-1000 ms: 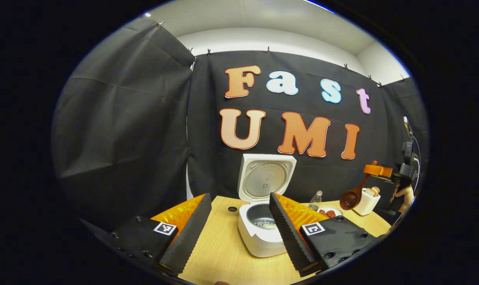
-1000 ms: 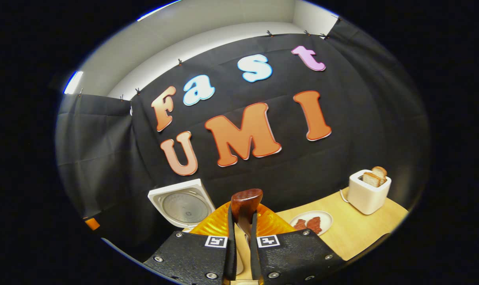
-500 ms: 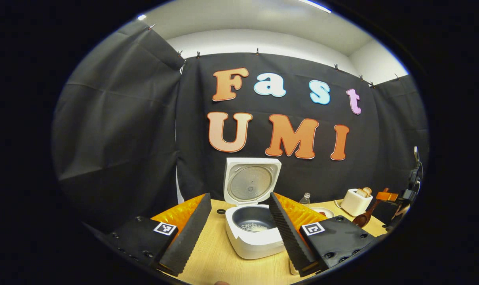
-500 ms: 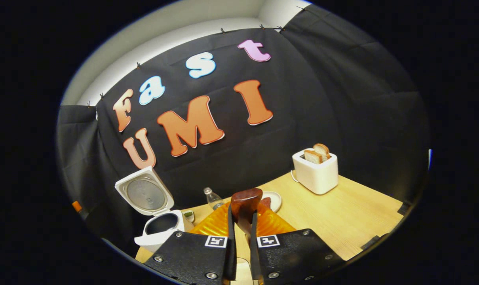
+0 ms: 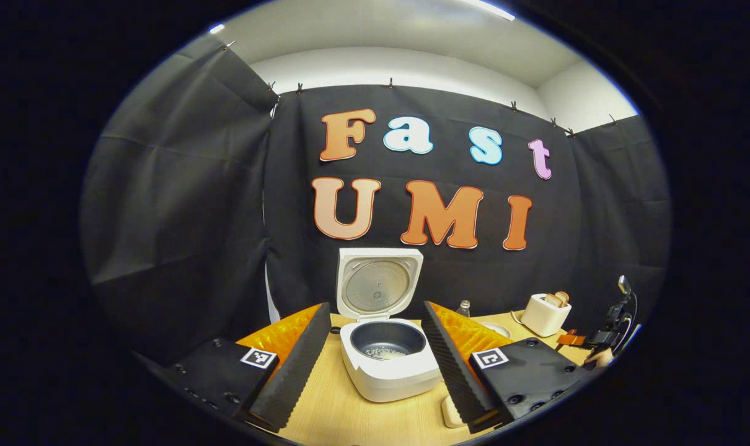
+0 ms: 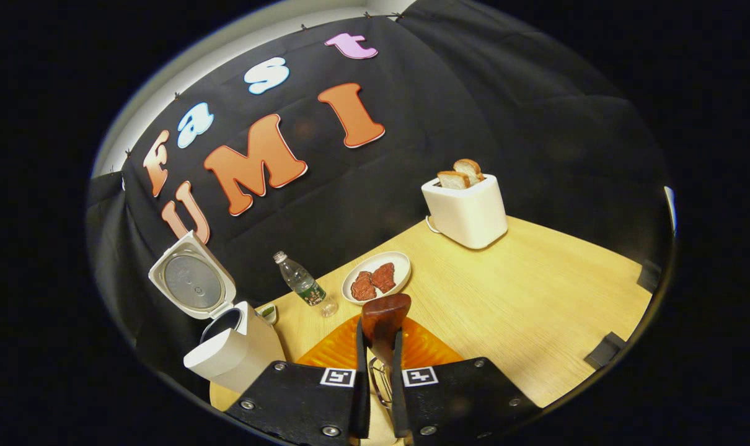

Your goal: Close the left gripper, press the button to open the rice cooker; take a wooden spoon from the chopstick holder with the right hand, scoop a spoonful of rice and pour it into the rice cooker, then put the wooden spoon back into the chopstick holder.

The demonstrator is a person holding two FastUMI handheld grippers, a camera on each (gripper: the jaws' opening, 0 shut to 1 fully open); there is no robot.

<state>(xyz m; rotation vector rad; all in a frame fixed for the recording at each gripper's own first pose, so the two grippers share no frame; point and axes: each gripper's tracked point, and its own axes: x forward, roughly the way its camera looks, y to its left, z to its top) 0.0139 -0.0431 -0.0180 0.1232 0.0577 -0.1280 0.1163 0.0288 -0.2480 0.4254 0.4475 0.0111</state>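
Right tool (image 6: 375, 371): pinching wooden spoon (image 6: 384, 319), handle lengthwise between fingers. Chopstick holder: location not discernible. Left tool (image 5: 375, 365): spread, near open rice cooker (image 5: 387, 365).

The left gripper view looks level across the wooden table (image 5: 350, 415) toward the back cloth wall, facing the open rice cooker (image 5: 388, 365) head-on and close, framed between the left gripper (image 5: 375, 365) fingers. The right gripper view sits higher, tilted and angled downward over the table (image 6: 536, 310), with the right gripper (image 6: 375, 396) at its bottom edge and the rice cooker (image 6: 226, 353) low at its left, seen from the side. Both views share the rice cooker, the toaster (image 5: 545, 313) (image 6: 467, 207), the plastic bottle (image 5: 463, 307) (image 6: 300, 284), the plate (image 6: 376, 285) and the tabletop
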